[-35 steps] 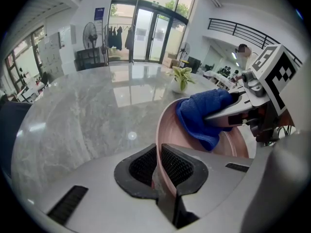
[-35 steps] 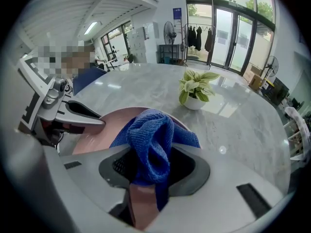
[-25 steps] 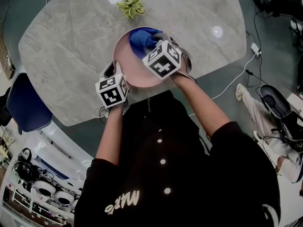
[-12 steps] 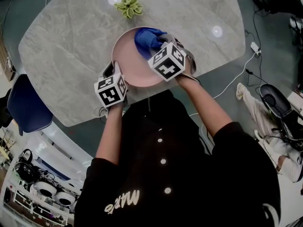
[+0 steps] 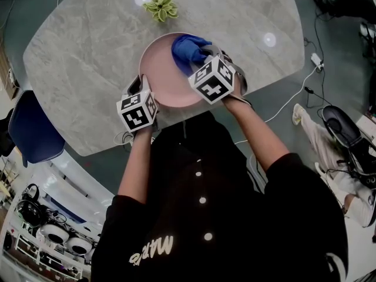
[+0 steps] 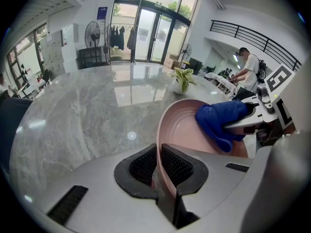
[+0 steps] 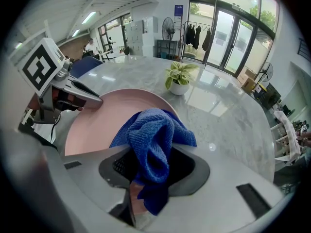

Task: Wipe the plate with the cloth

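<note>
Nearest, at the table's near edge: left gripper, jaws closed tight on the rim of the pink plate. The rim runs edge-on between the ribbed pads. This hand is the holder and carries no cloth.

Beside it, to the right: right gripper, jaws clamped on a bunched blue cloth. A wad bulges ahead of the jaws and a tail hangs out below them. The wad presses on the plate's inner face.

Plate: sits between the two grippers, above the near part of the grey marble table. In the left gripper view it looks tipped, its face turned toward the cloth. Whether its far edge rests on the table I cannot tell.

Key relation: in the head view the cloth sits on the plate's far-right part. Most of the bare pink face lies left of it and back toward the person. The plate is round, so no long axis matters. Judgement: wiping is under way. The next strokes should sweep left and nearward across the face, toward the left gripper's hold. The right hand is the only one placed to do that.

Farther: a small potted plant stands just beyond the plate's far rim, apart from it. A blue chair stands off the table's left side.
</note>
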### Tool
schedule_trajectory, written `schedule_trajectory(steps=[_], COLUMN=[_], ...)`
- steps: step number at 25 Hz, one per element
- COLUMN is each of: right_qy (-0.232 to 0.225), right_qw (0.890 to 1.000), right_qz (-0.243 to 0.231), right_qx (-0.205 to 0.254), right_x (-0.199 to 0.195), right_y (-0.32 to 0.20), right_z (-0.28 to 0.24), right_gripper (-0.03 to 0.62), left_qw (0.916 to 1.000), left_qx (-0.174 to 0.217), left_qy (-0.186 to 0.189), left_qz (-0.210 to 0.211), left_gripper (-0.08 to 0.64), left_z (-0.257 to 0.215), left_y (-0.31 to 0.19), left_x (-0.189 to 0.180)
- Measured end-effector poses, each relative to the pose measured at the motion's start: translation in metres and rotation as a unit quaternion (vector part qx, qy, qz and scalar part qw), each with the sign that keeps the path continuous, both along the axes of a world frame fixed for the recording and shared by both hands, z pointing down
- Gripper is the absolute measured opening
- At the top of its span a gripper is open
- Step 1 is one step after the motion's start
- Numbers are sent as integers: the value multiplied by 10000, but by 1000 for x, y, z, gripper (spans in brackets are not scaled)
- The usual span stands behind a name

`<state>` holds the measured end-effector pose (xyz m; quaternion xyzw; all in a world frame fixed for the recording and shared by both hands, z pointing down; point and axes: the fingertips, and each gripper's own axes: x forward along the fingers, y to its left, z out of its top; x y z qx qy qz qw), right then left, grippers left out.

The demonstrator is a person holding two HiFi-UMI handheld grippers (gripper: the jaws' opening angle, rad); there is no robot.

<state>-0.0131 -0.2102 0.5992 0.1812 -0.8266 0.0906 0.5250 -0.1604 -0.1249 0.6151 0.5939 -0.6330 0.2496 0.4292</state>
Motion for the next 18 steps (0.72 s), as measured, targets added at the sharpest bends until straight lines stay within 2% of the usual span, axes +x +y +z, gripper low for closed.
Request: schedule_trajectory(steps=[5,10,13,18], right_qy=[12,-174,-423,-702], right_qw=[10000,9997,9983,9925], right_qz=[-25,-146,-397,-1004], right_qx=[32,68,91,43], right_x=[1,-6,-18,-45], right_y=[1,6,17,44], right_z=[1,-8,-22,-32], right_gripper=[153,153,153,153], left_qw=[10000,9993,9970,9951], left_qx=[36,57,44,54], left_qy=[25,363,737,955], left_qz=[-15,-37,-246,-255], left_gripper=[37,35,32,31], left_z=[0,1,1,0], left_y=[0,0,1,0], left_x=[0,1,0,0])
